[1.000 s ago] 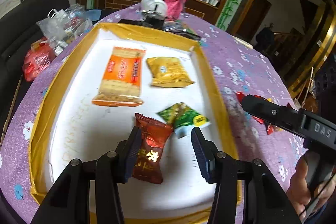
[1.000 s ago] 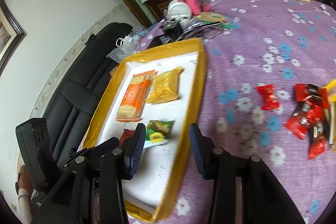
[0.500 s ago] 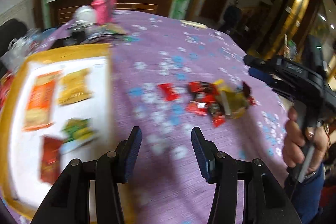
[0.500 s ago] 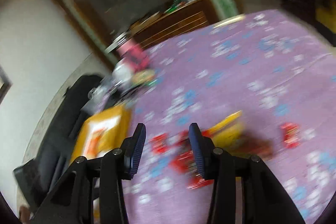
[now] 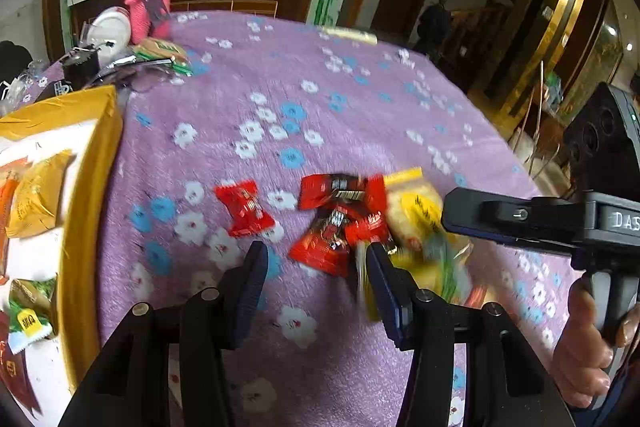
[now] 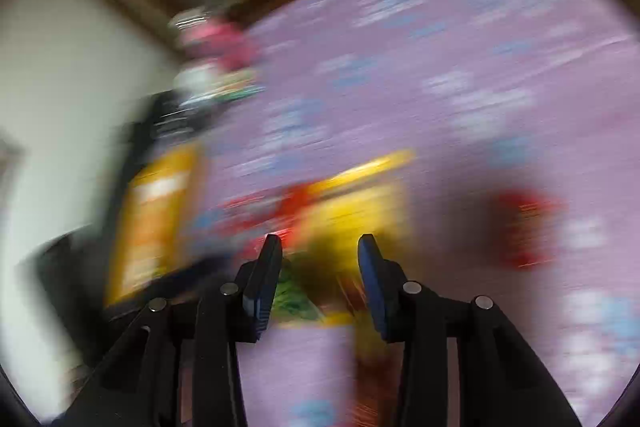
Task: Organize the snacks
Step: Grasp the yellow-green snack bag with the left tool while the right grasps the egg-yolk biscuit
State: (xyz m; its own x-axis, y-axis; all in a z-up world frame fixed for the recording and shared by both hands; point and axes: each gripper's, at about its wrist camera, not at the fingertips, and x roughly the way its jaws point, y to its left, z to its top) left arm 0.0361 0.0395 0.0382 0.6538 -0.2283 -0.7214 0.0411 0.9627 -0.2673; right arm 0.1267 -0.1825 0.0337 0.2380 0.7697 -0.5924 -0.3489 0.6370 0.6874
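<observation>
Since both swung off the tray (image 5: 86, 187) to the loose snacks (image 5: 340, 219) on the counter (image 5: 320, 99): left tool (image 5: 316, 267), right tool (image 6: 318, 259) part-open, empty; next pickup pending.

The raised letters "DAS" stand on the black body of the right gripper (image 5: 452, 213). Print on the snack wrappers (image 5: 340, 223) is too blurred to read.
</observation>
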